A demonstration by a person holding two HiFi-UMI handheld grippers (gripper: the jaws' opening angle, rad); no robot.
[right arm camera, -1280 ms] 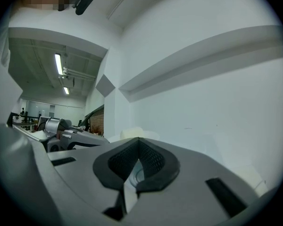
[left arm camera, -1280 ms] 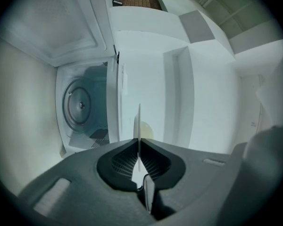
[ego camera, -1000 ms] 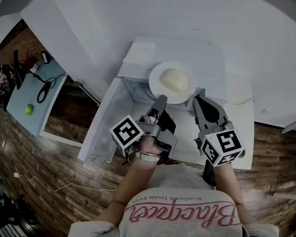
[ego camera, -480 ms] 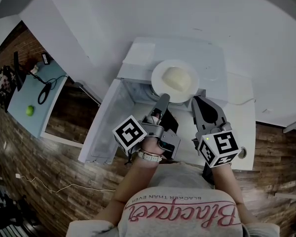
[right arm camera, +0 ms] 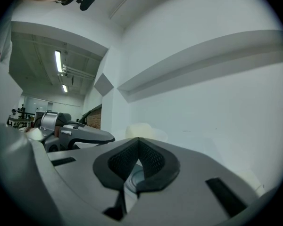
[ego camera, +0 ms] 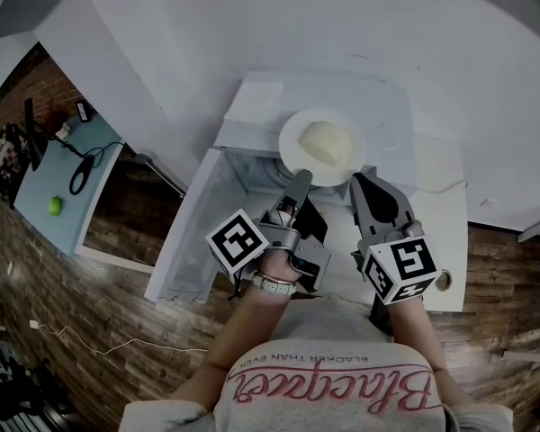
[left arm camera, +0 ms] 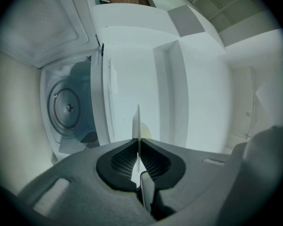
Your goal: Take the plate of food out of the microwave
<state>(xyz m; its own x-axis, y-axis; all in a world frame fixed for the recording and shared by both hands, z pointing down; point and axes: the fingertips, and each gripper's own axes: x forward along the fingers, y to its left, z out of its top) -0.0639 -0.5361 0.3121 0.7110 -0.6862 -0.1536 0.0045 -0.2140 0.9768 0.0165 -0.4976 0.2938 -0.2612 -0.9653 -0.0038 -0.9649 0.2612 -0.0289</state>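
A white plate (ego camera: 291, 148) with a pale mound of food (ego camera: 324, 142) hangs over the top of the white microwave (ego camera: 378, 106). My left gripper (ego camera: 299, 182) is shut on the plate's near rim. In the left gripper view the plate (left arm camera: 137, 119) shows edge-on, rising from between the pressed pads. The microwave's door (ego camera: 193, 232) stands open at the left, and the bare turntable (left arm camera: 66, 107) shows inside the cavity. My right gripper (ego camera: 358, 181) sits just right of the plate's near edge, its tips (right arm camera: 138, 141) together with nothing seen between them. The food (right arm camera: 146, 130) shows just beyond them.
A white wall rises close behind the microwave. At the far left stands a light blue table (ego camera: 45, 174) with a green ball (ego camera: 53, 205) and cables. A wooden floor lies below, with a cord (ego camera: 90, 342) across it.
The plate and my left gripper have shifted slightly farther away and to the right, over the microwave's top. The right gripper has stayed where it was.
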